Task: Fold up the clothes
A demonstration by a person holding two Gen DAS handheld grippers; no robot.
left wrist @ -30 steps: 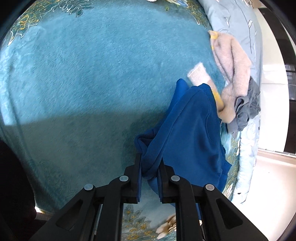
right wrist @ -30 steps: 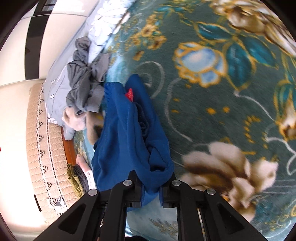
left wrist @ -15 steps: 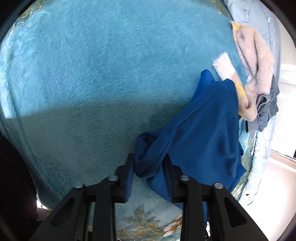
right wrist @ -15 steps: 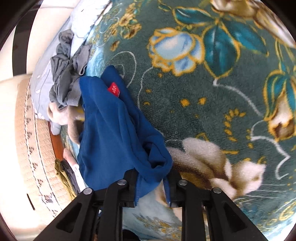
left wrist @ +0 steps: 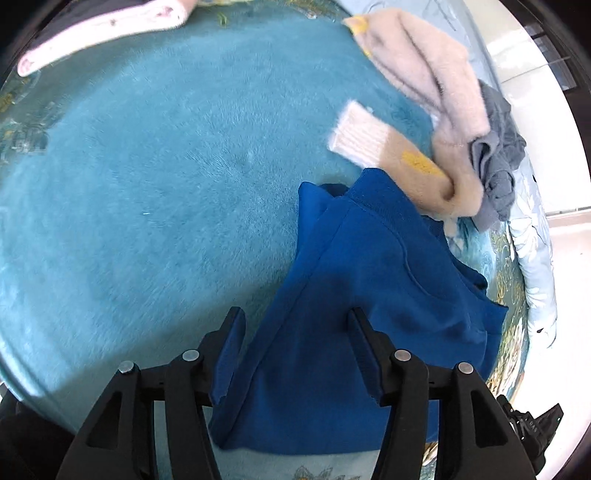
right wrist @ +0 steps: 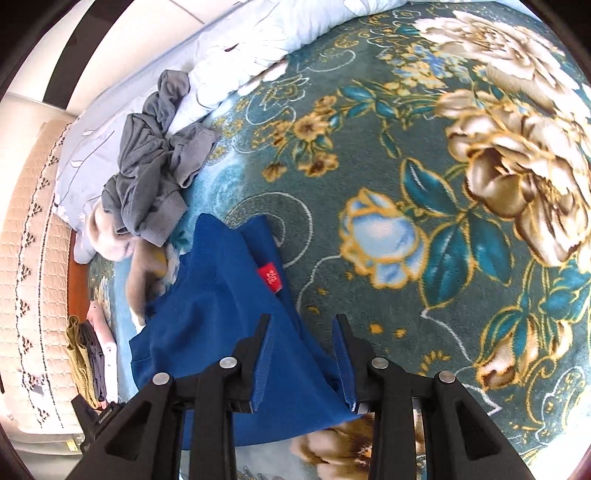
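- Deep blue fleece garment [left wrist: 354,295]: laid on the teal plush blanket with floral pattern [left wrist: 147,221] covering the bed; its near edge is cut off behind the gripper bodies in both views. A small red label [right wrist: 270,277] is seen on it in the right wrist view.
- Left hand-held gripper [left wrist: 295,325]: jaws spread wide, nothing clamped; the blue cloth lies between and beneath the fingers. Contact with the cloth cannot be told.
- Right hand-held gripper [right wrist: 301,328]: jaws likewise parted, positioned over a corner of the blue garment, nothing pinched.
- Pale pink and tan fuzzy sweater [left wrist: 424,92]: bunched just beyond the blue garment, one ribbed white cuff [left wrist: 358,136] stretched toward the blanket's middle; partly overlapped by the blue cloth.
- Crumpled grey garment [right wrist: 155,155]: heaped against the sweater, beside the light blue floral quilt [right wrist: 240,48]; its type is not discernible.
- Pink folded item [left wrist: 99,33]: at the far edge of the left view, cut off by the lens rim.
- Small stack of folded clothes [right wrist: 92,365]: at the bed's edge, small and distorted, details not made out.
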